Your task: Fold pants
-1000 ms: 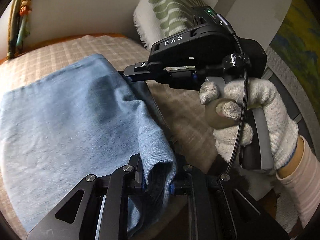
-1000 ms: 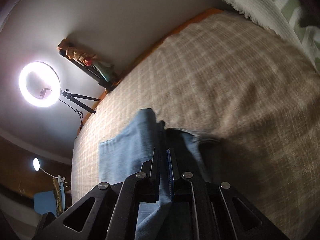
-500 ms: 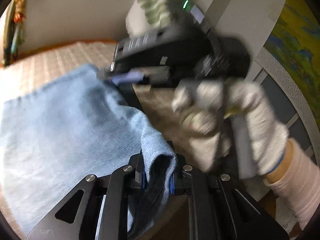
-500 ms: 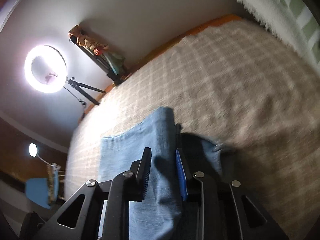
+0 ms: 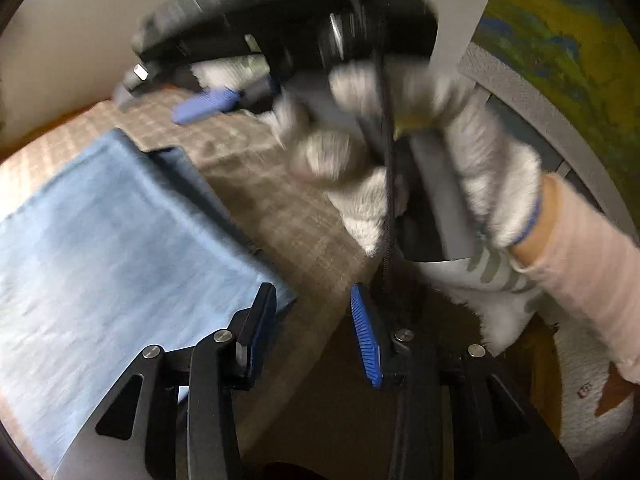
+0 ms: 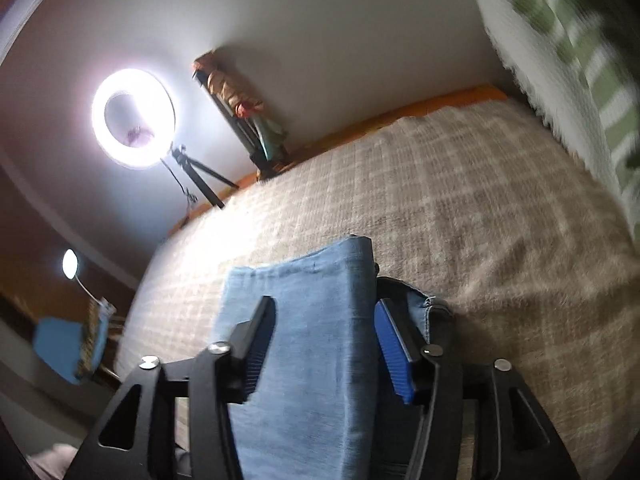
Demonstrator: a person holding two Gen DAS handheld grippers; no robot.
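Checked bedspread (image 6: 460,200) bears pants (image 6: 304,344); both jaws opening, empty; only right view shows ring light (image 6: 133,118).

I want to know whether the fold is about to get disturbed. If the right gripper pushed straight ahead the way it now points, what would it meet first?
Most likely the folded blue pants: they lie between the opening fingers of the right gripper, unpinched, on the checked bed cover. Depth is unclear.

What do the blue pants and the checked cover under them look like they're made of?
Pants: looks like light-wash denim, matte, with a faded streaky weave and a stitched hem. Checked cover: seems a soft woven blanket, beige plaid, slightly fuzzy nap; blur leaves the fibre open.
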